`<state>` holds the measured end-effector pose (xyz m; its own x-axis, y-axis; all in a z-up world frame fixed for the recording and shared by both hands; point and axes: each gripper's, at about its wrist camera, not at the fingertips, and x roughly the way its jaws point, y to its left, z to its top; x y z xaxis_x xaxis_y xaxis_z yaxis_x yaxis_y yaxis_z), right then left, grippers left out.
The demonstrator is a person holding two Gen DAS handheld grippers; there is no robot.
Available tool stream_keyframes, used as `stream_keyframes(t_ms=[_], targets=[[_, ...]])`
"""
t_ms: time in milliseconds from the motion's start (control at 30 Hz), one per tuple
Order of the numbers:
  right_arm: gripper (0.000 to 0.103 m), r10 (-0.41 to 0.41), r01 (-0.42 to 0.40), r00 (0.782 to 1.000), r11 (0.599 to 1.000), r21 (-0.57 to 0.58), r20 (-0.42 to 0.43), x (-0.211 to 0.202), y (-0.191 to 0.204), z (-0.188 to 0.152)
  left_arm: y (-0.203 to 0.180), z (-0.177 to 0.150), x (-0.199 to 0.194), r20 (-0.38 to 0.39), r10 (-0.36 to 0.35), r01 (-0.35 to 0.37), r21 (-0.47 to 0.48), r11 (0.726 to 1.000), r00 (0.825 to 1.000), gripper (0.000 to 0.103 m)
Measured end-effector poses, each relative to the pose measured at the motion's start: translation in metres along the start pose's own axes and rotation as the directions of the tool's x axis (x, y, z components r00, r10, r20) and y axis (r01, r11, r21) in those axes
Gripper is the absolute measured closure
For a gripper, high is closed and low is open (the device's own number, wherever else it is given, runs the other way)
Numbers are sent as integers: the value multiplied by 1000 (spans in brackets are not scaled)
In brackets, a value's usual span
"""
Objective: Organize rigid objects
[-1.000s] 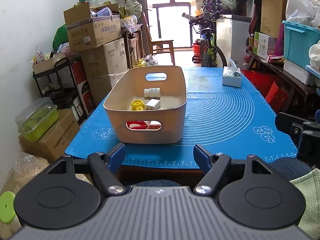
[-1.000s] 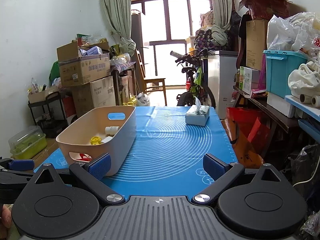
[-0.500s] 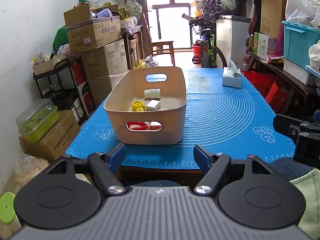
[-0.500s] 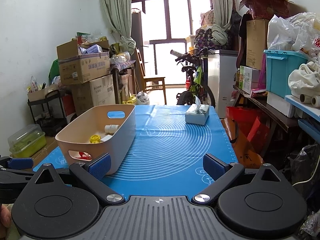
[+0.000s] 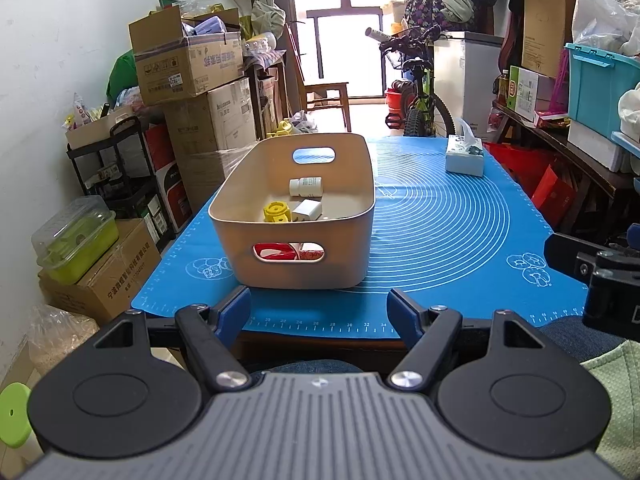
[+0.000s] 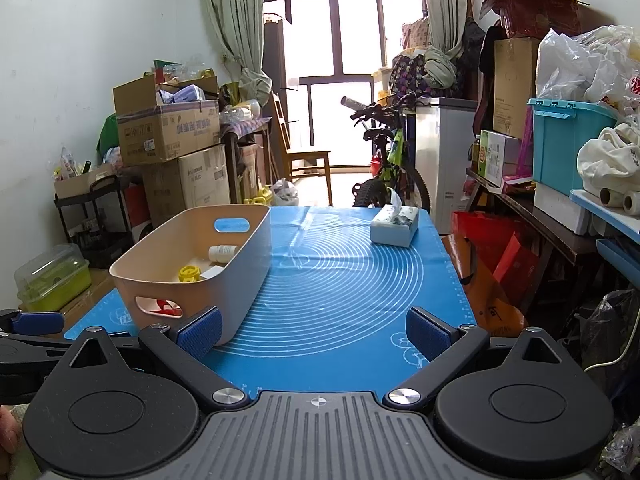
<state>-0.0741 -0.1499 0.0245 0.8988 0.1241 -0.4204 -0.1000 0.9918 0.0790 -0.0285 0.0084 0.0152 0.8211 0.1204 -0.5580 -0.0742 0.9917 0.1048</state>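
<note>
A beige plastic bin with handle slots stands on the blue mat; it also shows in the right wrist view. Inside lie a white pill bottle, a yellow round part, a small white block and something red seen through the near slot. My left gripper is open and empty, held back at the table's near edge in front of the bin. My right gripper is open and empty, over the mat's near edge, right of the bin.
A tissue box sits on the mat's far right, also in the right wrist view. Stacked cardboard boxes and a black shelf line the left side. A bicycle stands beyond the table. A cluttered side table runs along the right.
Both grippers have drifted very slightly; the bin and its contents have not moved. Both stay open.
</note>
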Motion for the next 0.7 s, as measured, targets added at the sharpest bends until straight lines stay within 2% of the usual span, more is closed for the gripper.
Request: stream_keyframes(t_ms=[700], targets=[[5,1,-1,1000,1000,-2,-6,2,-1,0,2,0,1,-5,5,-5,-3,1000,1000,27]])
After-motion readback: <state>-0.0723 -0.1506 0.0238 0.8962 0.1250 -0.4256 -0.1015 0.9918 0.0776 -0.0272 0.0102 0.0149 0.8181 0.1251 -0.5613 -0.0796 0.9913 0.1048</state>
